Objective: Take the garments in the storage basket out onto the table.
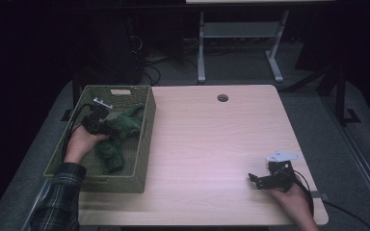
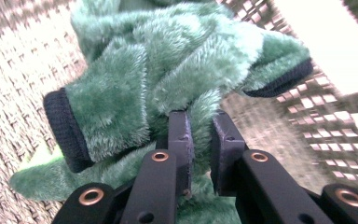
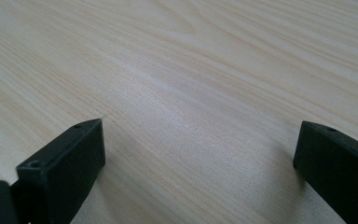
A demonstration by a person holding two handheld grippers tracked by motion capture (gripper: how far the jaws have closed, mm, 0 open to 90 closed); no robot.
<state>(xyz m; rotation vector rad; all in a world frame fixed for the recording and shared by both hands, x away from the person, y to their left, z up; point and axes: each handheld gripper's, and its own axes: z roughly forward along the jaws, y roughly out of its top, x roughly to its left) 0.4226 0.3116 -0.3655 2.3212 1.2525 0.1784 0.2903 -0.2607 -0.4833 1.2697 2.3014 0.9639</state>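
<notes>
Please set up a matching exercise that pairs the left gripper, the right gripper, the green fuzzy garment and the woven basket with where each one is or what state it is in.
Things:
1. left gripper
2. right gripper
3. green fuzzy garment
4. woven basket

Places or states:
A. stands on the left part of the table
B. jaws wide apart over bare wood
C. lies inside the basket, pinched at a fold
D. jaws closed on plush fabric

Pairs: 1-D, 2-B, 3-C, 4-A
</notes>
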